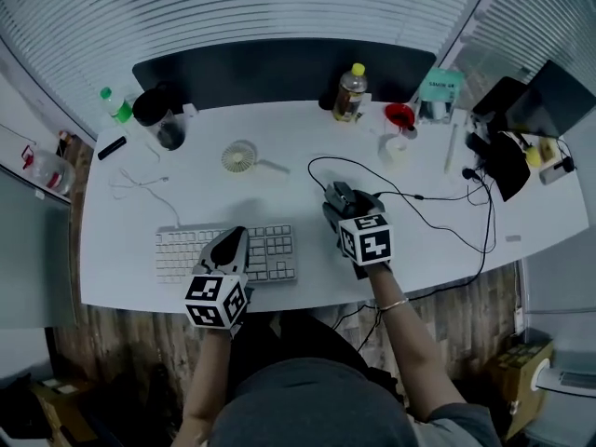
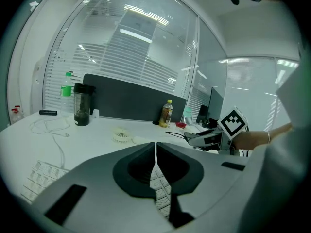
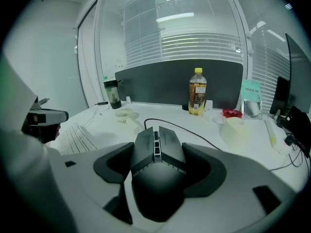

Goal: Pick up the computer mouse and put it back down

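Right gripper (image 1: 348,205): its jaws were seen clamped on the two flanks of the computer mouse (image 3: 156,178).
Computer mouse: it was held between those jaws, right of the keyboard (image 1: 177,250), over the white desk (image 1: 279,138); whether it was lifted clear of the desk could not be told.
Mouse cable (image 1: 447,217): it was seen looped from the mouse's front across the desk towards the right edge.
Left gripper (image 2: 155,165): its jaws were pressed together with nothing between them, and it was held above the keyboard's right part.
Background: a small fan (image 1: 239,156) and a yellow-capped bottle (image 1: 350,92) were placed farther back on the desk.
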`<state>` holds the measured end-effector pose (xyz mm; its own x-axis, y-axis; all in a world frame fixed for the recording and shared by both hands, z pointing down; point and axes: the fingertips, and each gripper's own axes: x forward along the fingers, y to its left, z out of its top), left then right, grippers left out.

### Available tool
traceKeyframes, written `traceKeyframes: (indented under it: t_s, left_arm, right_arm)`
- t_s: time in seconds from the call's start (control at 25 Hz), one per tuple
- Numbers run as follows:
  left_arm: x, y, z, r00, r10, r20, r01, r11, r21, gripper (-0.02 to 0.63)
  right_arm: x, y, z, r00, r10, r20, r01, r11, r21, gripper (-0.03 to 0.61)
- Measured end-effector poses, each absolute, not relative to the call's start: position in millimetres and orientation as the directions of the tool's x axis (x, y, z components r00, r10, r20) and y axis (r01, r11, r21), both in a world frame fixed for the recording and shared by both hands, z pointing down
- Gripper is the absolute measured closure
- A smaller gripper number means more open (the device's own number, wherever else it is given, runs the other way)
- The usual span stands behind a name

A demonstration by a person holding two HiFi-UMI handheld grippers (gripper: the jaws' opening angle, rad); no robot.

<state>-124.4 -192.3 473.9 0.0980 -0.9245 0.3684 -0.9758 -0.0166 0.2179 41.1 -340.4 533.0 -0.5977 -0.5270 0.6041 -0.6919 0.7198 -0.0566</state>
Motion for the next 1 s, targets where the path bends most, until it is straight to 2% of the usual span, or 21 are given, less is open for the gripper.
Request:
traceKeyframes:
  t_s: [0.4, 1.0]
  left_arm:
    - [-121, -204, 466, 0.220, -0.914, 0.342, -0.966, -0.154, 0.209, 0.584]
    - [-119, -202, 468, 0.403, -0.852, 0.333, -0.911, -0.341, 0.231, 0.584]
  right_arm:
    - [63, -311, 520, -0.527, -0.617, 0.585, -0.788, 0.613, -0.064, 0.268]
    - [96, -262, 523, -0.340, -0.713, 0.613, -0.919, 0.390, -0.056, 0.268]
